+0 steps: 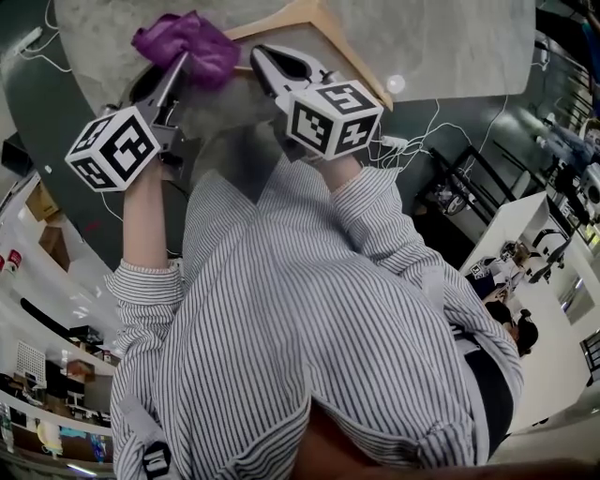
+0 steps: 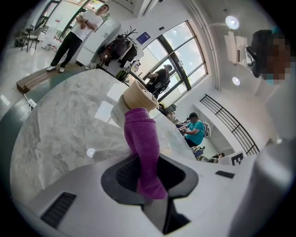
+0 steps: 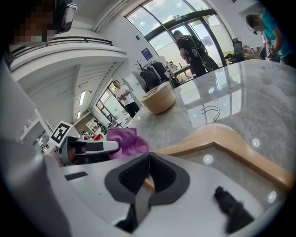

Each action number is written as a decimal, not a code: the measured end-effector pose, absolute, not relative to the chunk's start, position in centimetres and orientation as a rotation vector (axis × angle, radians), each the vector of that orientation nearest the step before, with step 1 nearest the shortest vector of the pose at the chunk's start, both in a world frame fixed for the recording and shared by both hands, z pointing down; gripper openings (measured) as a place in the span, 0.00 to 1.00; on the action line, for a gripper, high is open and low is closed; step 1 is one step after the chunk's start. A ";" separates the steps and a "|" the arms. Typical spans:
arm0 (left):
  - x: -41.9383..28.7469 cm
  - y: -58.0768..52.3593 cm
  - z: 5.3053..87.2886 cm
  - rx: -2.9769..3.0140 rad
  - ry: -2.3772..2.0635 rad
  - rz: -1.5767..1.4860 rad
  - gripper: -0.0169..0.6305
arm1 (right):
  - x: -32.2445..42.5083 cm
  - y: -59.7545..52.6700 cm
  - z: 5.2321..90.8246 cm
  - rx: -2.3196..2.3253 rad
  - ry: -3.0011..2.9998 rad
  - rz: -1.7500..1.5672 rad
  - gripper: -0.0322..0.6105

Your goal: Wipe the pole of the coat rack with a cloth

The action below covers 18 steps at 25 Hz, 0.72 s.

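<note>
Striped shirt (image 1: 309, 309) fills the lower part of the head view, and beyond it both grippers reach out over a round marble worktop (image 1: 450, 47). The left gripper (image 1: 185, 58) carries a purple cloth (image 1: 192, 42) at its tip. The right gripper (image 1: 262, 54) points at the near end of a wooden hanger (image 1: 291, 19) that lies on the stone just beside the cloth; whether cloth and wood touch is not clear from here. In the left gripper view the jaws are pressed in on the cloth, which stands up from between the pads as a narrow purple strip, with a beige basket (image 2: 138, 95) behind it on the worktop. In the right gripper view the jaws are drawn together, and a sliver of tan wood shows between the pads, so they appear to pinch the end of the hanger, whose arm runs off to the right across the stone. The cloth and the other gripper sit just to the left. No upright coat rack or pole shows in any view; the hanger is the only such piece in reach. Cloth and wood both seem to be held ready, but no wiping contact is visible, so the rubbing along the wood looks wholly still to do.
</note>
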<state>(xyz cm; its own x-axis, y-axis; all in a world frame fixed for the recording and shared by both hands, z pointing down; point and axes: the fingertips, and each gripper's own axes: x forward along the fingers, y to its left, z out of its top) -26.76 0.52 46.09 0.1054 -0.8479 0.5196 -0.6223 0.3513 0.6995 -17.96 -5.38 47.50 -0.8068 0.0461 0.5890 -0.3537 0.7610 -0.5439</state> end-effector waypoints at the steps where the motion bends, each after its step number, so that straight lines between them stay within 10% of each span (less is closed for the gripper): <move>1: -26.7 0.8 46.0 1.355 -1.604 -0.271 0.18 | -18.0 -5.3 47.4 0.224 -2.364 0.888 0.08; 18: -28.6 5.6 45.7 1.252 -1.673 -0.342 0.18 | -18.9 -4.2 47.1 0.178 -2.375 0.876 0.07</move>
